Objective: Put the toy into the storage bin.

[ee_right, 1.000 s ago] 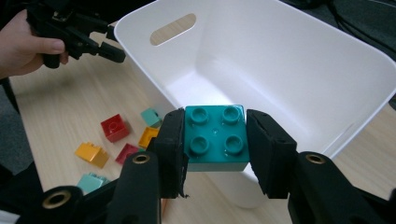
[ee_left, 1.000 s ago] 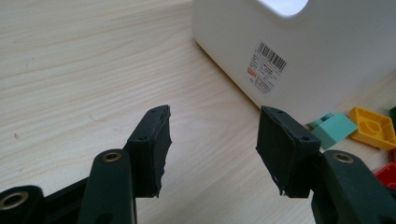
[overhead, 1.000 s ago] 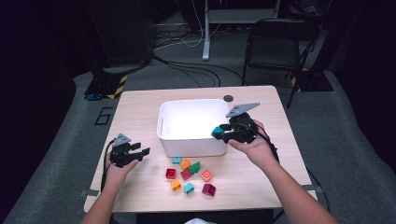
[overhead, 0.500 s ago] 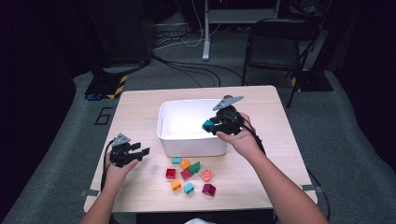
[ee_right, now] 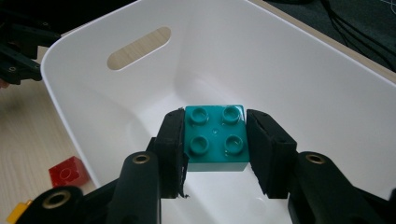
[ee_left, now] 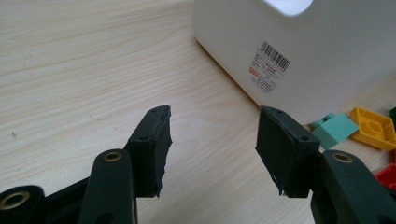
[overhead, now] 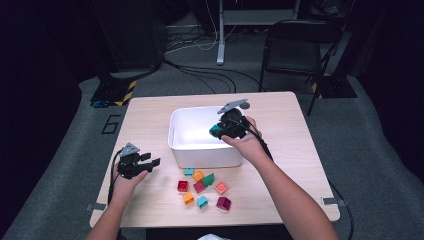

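The right gripper (ee_right: 215, 154) pinches a teal block (ee_right: 215, 137) over the white bin (overhead: 200, 150), mid-frame, inside its right rim. The left gripper (ee_left: 212, 154) sits open on bare table (ee_left: 70, 70), lower left.

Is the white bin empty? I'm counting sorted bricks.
Empty so far: the white bin shows a bare floor, and the teal brick sits clamped in the right gripper above it.

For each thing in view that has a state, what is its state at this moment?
Left hand-held gripper: open, nothing between its jaws, low over the table.
Right hand-held gripper: shut on the teal brick, above the bin's inside.
White bin: upright, nothing seen inside.
Loose bricks: lying on the table in front of the bin.
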### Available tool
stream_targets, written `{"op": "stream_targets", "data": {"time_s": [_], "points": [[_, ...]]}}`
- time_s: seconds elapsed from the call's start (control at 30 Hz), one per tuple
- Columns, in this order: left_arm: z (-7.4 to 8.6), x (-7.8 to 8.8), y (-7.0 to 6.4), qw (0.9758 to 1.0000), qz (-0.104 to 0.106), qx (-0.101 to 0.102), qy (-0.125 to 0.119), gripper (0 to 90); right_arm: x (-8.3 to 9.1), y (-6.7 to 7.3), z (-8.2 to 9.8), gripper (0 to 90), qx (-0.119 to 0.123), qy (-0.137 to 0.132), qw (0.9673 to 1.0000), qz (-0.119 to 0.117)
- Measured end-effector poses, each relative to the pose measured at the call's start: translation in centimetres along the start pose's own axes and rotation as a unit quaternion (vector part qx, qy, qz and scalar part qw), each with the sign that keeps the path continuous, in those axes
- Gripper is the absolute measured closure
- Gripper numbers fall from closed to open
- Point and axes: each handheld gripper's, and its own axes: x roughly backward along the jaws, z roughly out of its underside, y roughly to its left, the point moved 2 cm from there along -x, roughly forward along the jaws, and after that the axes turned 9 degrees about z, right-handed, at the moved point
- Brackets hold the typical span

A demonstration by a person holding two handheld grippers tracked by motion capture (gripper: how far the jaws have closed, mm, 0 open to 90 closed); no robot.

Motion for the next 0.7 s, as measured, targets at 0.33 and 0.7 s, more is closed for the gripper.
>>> {"op": "stream_targets", "data": {"time_s": [0.33,0.7], "points": [[0.0,0.0,0.0,1.0,0.002,0.003,-0.002,44.3,-2.1,0.6,-2.5,58.3,0.015,0.003,0.9999,-0.008],[0.3,0.3,0.2,1.0,-0.003,0.003,0.001,44.3,-4.3,1.0,-3.5,58.2,0.027,0.0,0.9994,-0.024]]}}
